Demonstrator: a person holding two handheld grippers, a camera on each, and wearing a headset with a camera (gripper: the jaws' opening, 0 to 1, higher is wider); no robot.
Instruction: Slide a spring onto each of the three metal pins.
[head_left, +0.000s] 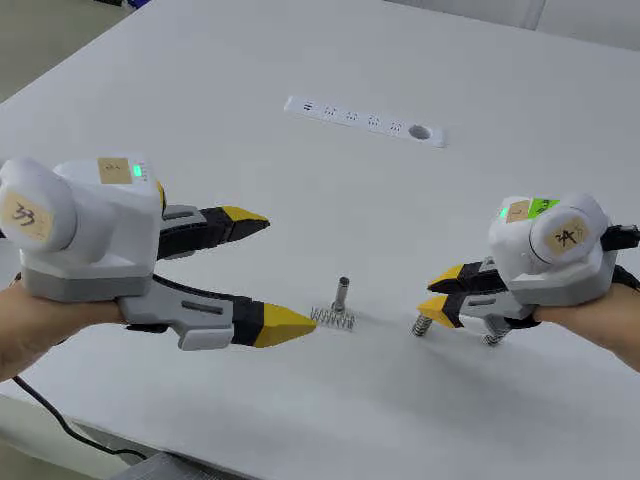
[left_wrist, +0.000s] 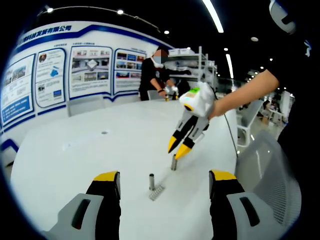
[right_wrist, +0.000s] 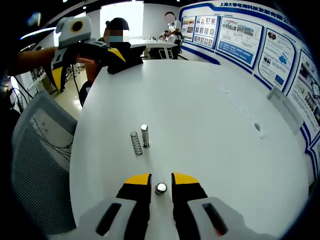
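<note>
On the white table one bare pin stands upright, and everything else is placed from it. A loose spring lies on its side at the foot of the bare pin, on the person's side, touching it or just short of it; the left gripper view shows the same pair, bare pin with loose spring beside its base, and so does the right gripper view, bare pin and loose spring. To the left of the bare pin the left gripper hovers with its jaws spread wide and nothing between them, the nearer yellow tip close to the loose spring. To the right of the bare pin is a second pin with a coil around it, and beyond that a third pin, also coiled and partly hidden under the right gripper. That gripper's jaws are a little apart; in its own view the right gripper looks down on the round head of a pin sitting between the tips, with no clear contact. Far behind the bare pin a white power strip is set into the table.
</note>
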